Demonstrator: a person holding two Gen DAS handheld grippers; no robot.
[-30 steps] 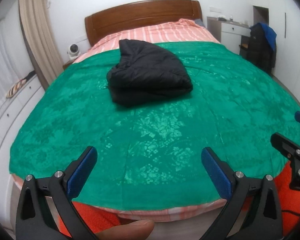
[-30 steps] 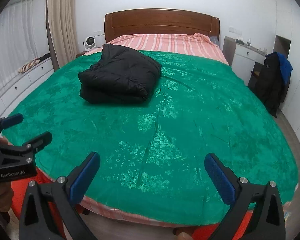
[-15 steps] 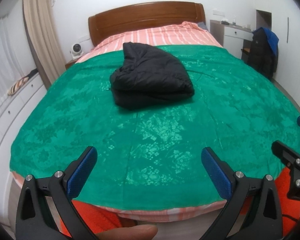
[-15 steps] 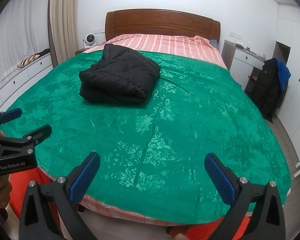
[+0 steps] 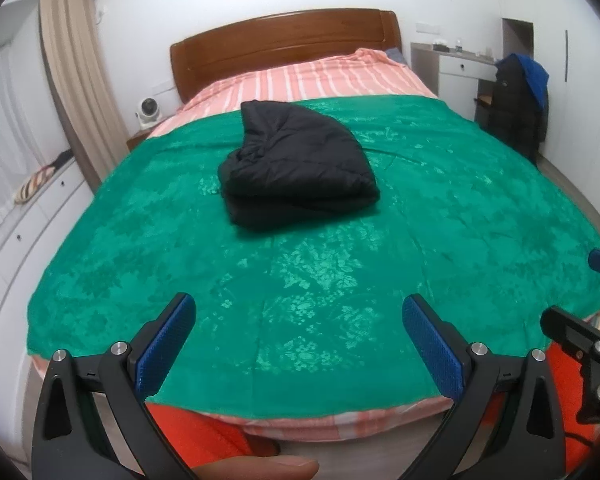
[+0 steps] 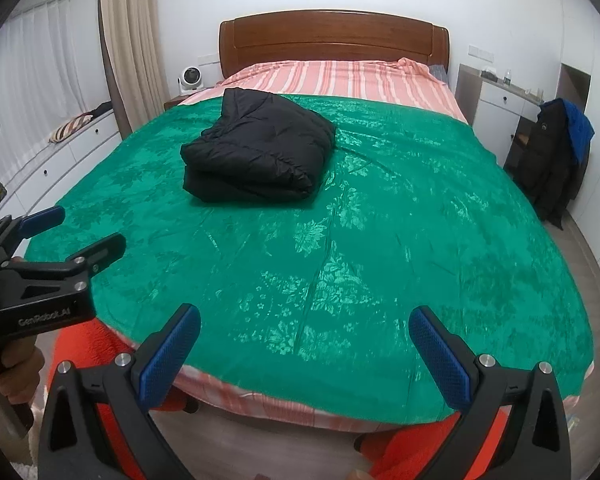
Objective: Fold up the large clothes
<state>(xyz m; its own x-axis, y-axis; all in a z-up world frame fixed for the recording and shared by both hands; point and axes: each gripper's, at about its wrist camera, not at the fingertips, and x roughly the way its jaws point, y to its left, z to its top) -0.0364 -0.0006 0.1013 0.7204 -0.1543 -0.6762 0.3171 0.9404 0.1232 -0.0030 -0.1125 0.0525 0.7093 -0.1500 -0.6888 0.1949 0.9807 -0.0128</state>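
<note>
A black puffer jacket (image 5: 296,168) lies folded into a thick bundle on the green bedspread (image 5: 300,280), toward the head of the bed; it also shows in the right wrist view (image 6: 256,156). My left gripper (image 5: 300,340) is open and empty, held off the foot edge of the bed, far from the jacket. My right gripper (image 6: 304,344) is open and empty, also at the foot edge. The left gripper also shows at the left of the right wrist view (image 6: 72,232), jaws apart.
The bed has a wooden headboard (image 6: 332,40) and a striped pink sheet (image 6: 340,80). A chair with dark coats (image 6: 556,160) stands at the right by a white desk (image 6: 496,112). White drawers (image 5: 28,232) run along the left wall. A small fan (image 6: 190,78) sits on the nightstand.
Both grippers have drawn back and tilted up a little, so the bed and jacket sit slightly lower and farther in view. The jacket has not moved. Both grippers stay open.
</note>
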